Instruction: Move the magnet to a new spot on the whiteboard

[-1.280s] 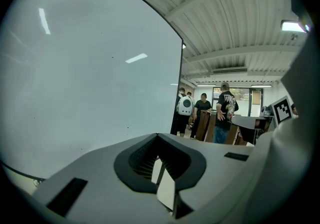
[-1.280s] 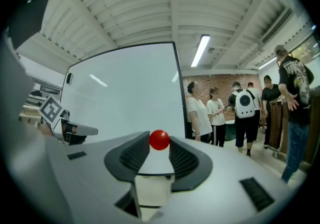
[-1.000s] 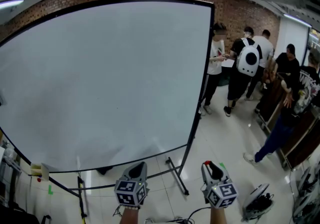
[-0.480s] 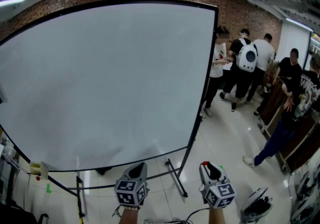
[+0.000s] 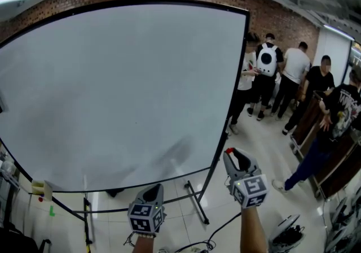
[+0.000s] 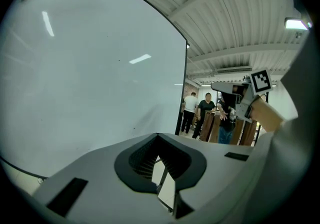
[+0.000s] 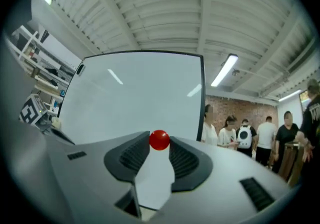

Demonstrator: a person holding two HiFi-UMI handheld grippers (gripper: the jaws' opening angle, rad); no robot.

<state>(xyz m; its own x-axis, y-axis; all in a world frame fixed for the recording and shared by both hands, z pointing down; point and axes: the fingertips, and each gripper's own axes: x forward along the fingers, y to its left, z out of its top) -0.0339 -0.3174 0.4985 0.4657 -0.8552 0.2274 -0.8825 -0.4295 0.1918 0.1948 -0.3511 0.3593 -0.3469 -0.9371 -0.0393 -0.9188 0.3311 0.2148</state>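
**Head view.**
- Whiteboard (image 5: 113,88): large, on a wheeled stand, surface blank.
- Right gripper (image 5: 230,155): raised beside the whiteboard's lower-right corner, holding the magnet (image 5: 228,150) at its tips. Magnet looks clear of the whiteboard face, just off its right edge.
- Left gripper (image 5: 155,188): low, below the whiteboard's bottom edge, carrying nothing.
- People (image 5: 282,77): standing well to the right of the whiteboard, in the bkgd.

**Left gripper view.**
- Left gripper (image 6: 158,137): jaws closed, tips together, nothing between them.
- Whiteboard (image 6: 90,78) fills the left of the frame.
- Right gripper's marker cube (image 6: 260,81) shows past the whiteboard's right edge.

**Right gripper view.**
- Right gripper (image 7: 159,142): jaws part-way apart, pads clamped on the magnet (image 7: 159,139).
- Magnet is a small red round item, pinched at the jaw tips.
- Whiteboard (image 7: 135,93) is ahead, face-on.

**Handling, est.**
- Magnet is light, rigid, smooth and glossy, so prob. slippery between the pads.
- It should snap on once close to the whiteboard, so ease it in flat.
- Best hold is across its round sides, as gripped, leaving the flat back free to meet the whiteboard.
- Pull straight off or tilt to break the hold. Sliding may mark the surface.
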